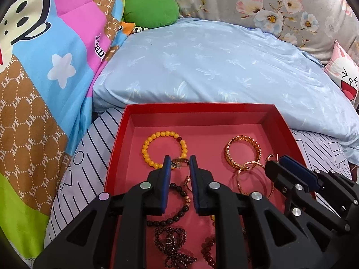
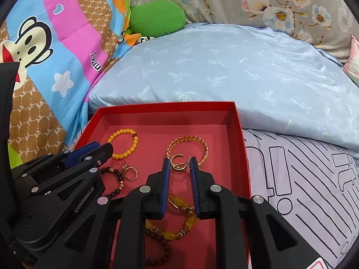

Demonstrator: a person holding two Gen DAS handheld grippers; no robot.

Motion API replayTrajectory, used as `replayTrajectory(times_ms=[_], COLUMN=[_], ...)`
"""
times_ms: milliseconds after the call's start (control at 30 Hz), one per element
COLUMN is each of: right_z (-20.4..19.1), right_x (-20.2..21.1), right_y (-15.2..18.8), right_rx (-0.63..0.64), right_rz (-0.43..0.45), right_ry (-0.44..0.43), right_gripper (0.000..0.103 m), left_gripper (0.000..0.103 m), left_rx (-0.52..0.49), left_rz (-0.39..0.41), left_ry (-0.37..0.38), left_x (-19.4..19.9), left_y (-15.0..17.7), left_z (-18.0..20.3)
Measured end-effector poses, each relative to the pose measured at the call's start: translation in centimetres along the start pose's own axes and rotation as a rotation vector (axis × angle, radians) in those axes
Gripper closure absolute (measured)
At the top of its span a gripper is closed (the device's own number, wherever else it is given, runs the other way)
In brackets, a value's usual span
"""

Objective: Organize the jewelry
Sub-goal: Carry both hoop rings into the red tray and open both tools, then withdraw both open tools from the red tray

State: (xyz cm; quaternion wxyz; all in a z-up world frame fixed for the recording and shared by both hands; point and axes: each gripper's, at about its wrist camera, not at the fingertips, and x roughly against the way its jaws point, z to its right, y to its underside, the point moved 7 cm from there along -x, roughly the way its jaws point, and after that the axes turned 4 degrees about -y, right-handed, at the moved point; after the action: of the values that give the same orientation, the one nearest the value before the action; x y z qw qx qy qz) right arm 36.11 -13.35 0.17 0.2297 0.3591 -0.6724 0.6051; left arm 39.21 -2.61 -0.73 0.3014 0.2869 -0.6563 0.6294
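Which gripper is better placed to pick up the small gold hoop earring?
Right. The right gripper is open with the gold hoop earring between its fingertips; the left gripper sits by the yellow bead bracelet.

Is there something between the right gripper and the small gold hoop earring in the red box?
Nothing visible. The right gripper is open, and the gold hoop earring lies right between its fingertips on the red box floor.

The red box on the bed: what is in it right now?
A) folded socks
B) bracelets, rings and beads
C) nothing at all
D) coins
B: the red box holds a yellow bead bracelet, a gold bangle, a gold ring and dark beads.
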Motion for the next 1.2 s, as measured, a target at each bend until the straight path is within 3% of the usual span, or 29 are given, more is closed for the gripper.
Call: replayTrajectory(times_ms=[300, 467, 533, 800, 933, 1200], right_z=[0.1, 0.0, 0.1, 0.4, 1.1, 0.9], right_x=[-0.7, -0.6, -0.4, 1.6, 3.2, 6.5], right_y=[0.3, 0.4, 0.4, 0.9, 1.5, 3.6], right_rx=[0.002, 0.010, 0.009, 0.003, -0.023, -0.001], right_rz=[-0.018, -0.015, -0.012, 0.008, 0.031, 0.045], right_ry=[0.005, 0.010, 0.016, 0.054, 0.074, 0.102], right_gripper=[0.085, 0.083, 0.077, 0.061, 0.050, 0.047], left_gripper=[0.086, 0.069, 0.061, 0.059, 0.050, 0.044], left_rx=[0.004, 0.008, 0.010, 0.003, 0.004, -0.014], left_rz=[-0.027, -0.027, -0.023, -0.010, -0.001, 0.007], left_ry=[-0.010, -0.022, -0.028, -0.060, -0.078, -0.091], left_x=[-1.1, -1.0, -0.8, 1.0, 2.4, 5.7], left_y=[0.4, 0.6, 0.7, 0.9, 1.3, 3.2], left_z=[-0.1, -0.2, -0.2, -0.5, -0.8, -0.5])
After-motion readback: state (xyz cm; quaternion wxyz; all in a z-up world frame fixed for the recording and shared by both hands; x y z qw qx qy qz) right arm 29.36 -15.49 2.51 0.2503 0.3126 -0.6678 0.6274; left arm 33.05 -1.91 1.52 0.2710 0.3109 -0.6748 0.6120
